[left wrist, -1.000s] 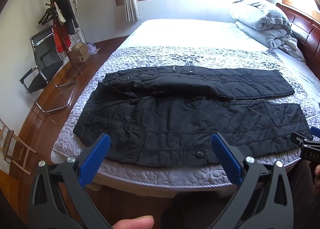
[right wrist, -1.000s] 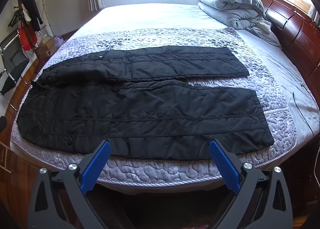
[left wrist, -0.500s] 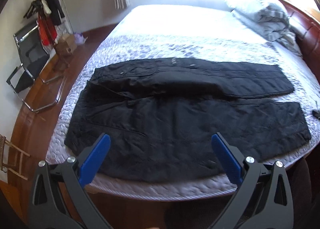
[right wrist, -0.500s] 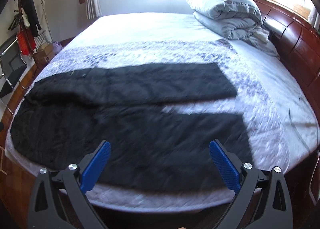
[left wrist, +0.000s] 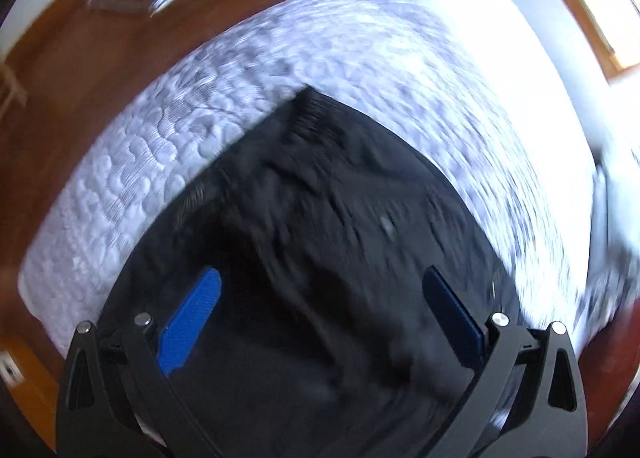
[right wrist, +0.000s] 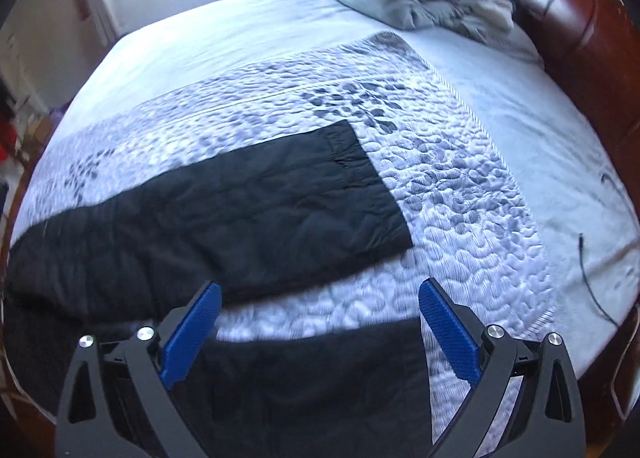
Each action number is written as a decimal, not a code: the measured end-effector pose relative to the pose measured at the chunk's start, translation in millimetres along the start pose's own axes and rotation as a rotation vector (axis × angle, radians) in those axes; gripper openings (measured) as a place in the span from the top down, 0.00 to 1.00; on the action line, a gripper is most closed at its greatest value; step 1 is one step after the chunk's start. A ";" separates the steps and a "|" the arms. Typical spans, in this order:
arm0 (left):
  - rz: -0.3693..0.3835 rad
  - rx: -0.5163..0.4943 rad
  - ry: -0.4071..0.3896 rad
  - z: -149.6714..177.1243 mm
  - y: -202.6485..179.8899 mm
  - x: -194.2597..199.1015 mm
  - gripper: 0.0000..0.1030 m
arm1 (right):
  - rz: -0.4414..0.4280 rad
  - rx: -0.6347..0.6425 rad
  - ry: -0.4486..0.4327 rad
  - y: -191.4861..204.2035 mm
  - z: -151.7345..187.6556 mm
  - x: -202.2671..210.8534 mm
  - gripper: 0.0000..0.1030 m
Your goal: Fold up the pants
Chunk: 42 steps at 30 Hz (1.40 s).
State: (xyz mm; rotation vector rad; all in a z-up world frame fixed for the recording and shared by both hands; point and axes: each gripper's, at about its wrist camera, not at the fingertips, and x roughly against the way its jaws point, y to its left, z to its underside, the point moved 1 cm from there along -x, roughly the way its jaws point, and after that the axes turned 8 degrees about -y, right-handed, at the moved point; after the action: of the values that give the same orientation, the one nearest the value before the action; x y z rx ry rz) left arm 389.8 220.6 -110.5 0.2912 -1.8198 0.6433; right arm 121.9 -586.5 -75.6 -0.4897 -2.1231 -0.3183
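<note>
**Both grippers over pants, nothing held yet**

Black pants (right wrist: 224,214) lie flat on the quilted bed (right wrist: 472,194); far leg runs 9 to 3 o'clock, near leg at 6. Left gripper (left wrist: 320,314) over the waist end, fingers spread, empty; view blurred. Right gripper (right wrist: 320,322) over the near leg's hem, fingers spread, empty. Padded fabric looks soft, light, floppy; best pinched at waistband and hem edges

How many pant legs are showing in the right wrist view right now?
2. The far leg lies flat across the quilt, its hem toward the headboard side. The near leg lies just under the open right tool, partly hidden by it.
</note>
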 end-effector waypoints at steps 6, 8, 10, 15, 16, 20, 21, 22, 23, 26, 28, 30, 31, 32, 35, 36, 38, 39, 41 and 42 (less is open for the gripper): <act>-0.117 -0.020 0.023 -36.6 5.0 -44.6 0.02 | 0.024 0.035 0.001 5.5 -7.1 -30.1 0.03; -0.163 -0.071 0.047 -39.4 -1.7 -55.6 0.02 | 0.032 0.082 0.008 12.9 -6.1 -42.9 0.03; -0.173 -0.117 0.076 -42.1 -7.1 -69.4 0.02 | 0.032 0.119 0.023 19.5 -4.1 -54.6 0.03; -0.200 -0.173 0.098 -35.3 -19.3 -84.5 0.04 | 0.026 0.182 0.049 31.7 1.4 -73.3 0.03; -0.213 -0.189 0.099 -26.3 -25.3 -81.8 0.05 | 0.028 0.189 0.050 32.6 1.6 -75.8 0.03; -0.166 -0.223 0.099 -13.9 -42.7 -79.9 0.45 | 0.060 0.215 0.039 31.2 3.0 -79.9 0.03; -0.165 -0.218 0.098 -10.9 -47.7 -78.1 0.49 | 0.071 0.223 0.031 30.5 2.7 -80.1 0.03; -0.165 -0.219 0.092 -6.5 -56.0 -75.1 0.56 | 0.090 0.238 0.019 30.0 2.7 -79.6 0.03; -0.160 -0.228 0.092 -6.0 -56.9 -73.3 0.64 | 0.105 0.252 0.012 29.4 1.6 -79.0 0.03; -0.130 -0.298 0.084 2.3 -73.4 -67.7 0.86 | 0.131 0.284 -0.009 25.4 -4.1 -78.1 0.03; -0.135 -0.321 0.069 4.3 -80.3 -64.6 0.88 | 0.123 0.277 -0.009 19.2 -11.1 -79.6 0.03; -0.138 -0.332 0.054 6.5 -81.9 -62.6 0.89 | 0.097 0.238 -0.007 7.3 -25.5 -83.9 0.03; -0.138 -0.334 0.048 8.6 -85.0 -59.6 0.89 | 0.084 0.219 -0.004 3.3 -30.6 -86.7 0.03; -0.136 -0.340 0.042 9.9 -85.7 -58.3 0.89 | 0.066 0.190 0.005 -2.9 -39.1 -91.1 0.03; -0.131 -0.344 0.033 12.3 -78.9 -57.5 0.89 | 0.040 0.143 0.052 -21.0 -63.2 -113.6 0.03; -0.129 -0.340 0.032 7.4 -70.3 -60.2 0.89 | 0.043 0.143 0.075 -24.8 -70.7 -124.4 0.03; -0.129 -0.337 0.030 4.5 -64.7 -59.8 0.89 | 0.027 0.152 0.136 -26.6 -81.1 -145.7 0.03; -0.131 -0.337 0.030 3.1 -62.0 -59.8 0.89 | 0.021 0.156 0.155 -25.1 -84.1 -154.3 0.03; -0.136 -0.341 0.029 2.5 -59.2 -60.1 0.89 | 0.008 0.149 0.161 -20.3 -90.4 -166.7 0.03; -0.137 -0.344 0.030 -2.3 -54.5 -63.2 0.89 | -0.005 0.144 0.159 -17.6 -92.5 -171.0 0.03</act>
State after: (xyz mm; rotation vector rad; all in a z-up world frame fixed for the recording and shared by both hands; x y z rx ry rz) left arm 440.3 169.9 -153.5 0.1721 -1.8270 0.2317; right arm 268.6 -677.5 -166.6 -0.3634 -1.9758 -0.1984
